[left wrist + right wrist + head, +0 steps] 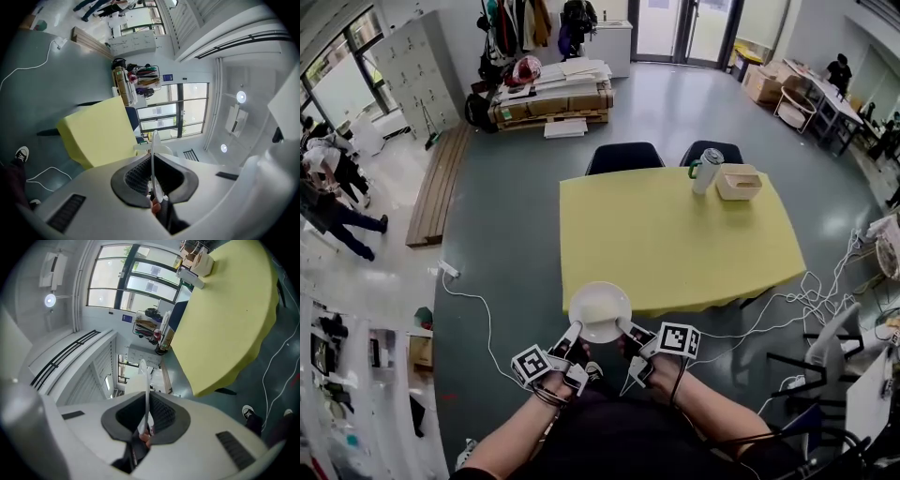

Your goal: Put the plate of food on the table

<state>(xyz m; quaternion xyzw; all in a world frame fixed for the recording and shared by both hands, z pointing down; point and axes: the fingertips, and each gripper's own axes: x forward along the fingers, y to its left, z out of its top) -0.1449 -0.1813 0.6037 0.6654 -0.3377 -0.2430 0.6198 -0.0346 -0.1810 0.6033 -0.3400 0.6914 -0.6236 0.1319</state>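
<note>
A white plate [600, 311] with pale food on it hangs over the near edge of the yellow table [675, 234]. My left gripper [572, 335] is shut on the plate's near-left rim and my right gripper [623, 328] is shut on its near-right rim. In the left gripper view the plate [154, 168] shows edge-on, pinched between the dark pads, with the yellow table [96, 133] beyond. The right gripper view has the same thin rim [146, 399] clamped between its jaws and the table [225, 319] ahead at the upper right.
At the table's far right stand a white-and-green tumbler [706, 171] and a beige box [739, 182]. Two dark chairs [623, 157] are tucked at the far side. White cables [806, 300] trail on the floor at right. Stacked boards and pallets [548, 94] lie further back.
</note>
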